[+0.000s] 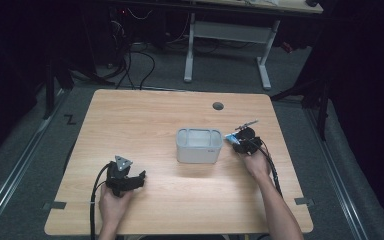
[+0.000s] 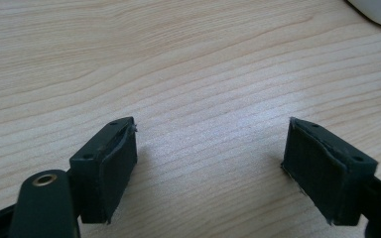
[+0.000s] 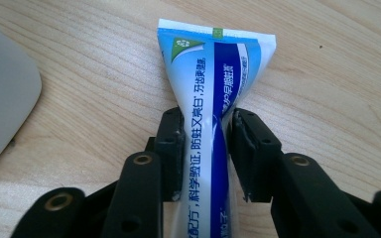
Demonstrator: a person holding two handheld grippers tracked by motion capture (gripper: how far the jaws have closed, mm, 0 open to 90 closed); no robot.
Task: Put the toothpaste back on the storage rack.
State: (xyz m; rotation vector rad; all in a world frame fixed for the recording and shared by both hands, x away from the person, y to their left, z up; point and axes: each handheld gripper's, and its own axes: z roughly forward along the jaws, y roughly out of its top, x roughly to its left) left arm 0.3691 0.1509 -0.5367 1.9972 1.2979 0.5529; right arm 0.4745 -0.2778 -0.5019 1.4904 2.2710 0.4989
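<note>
Right gripper [image 3: 206,148]: jaws clamped on a blue-and-white plastic toothpaste tube [image 3: 213,99], pads pressing both sides of the tube body, which is visibly pinched in at the waist. The flat crimped end sticks out ahead of the jaws; the cap end runs back under the gripper, hidden. In the right gripper view I can't tell whether the tube is already clear of the wood or still resting on it.

From the high view, right gripper [image 1: 243,141] sits at the right side of the light wooden table [image 1: 145,115], just beside the right wall of the translucent grey-white plastic bin [image 1: 199,145]. The tube [image 1: 230,137] pokes out toward the bin, its tip just beside the near right corner and outside the rim. A thin rod-like item [image 1: 246,124] lies just beyond the gripper; too small to identify.

Left gripper [image 2: 211,158]: jaws spread wide, nothing between them, bare wood underneath. In the high view it [image 1: 126,178] is parked at the near left of the table, well apart from the bin.

Status, my read: grasp is done, and grip looks secure mid-body. Likely goal is tube into bin. Left to do: lift, carry over the rim, release. Bin contents aren't readable from here. Left side idle, no role evident yet.
</note>
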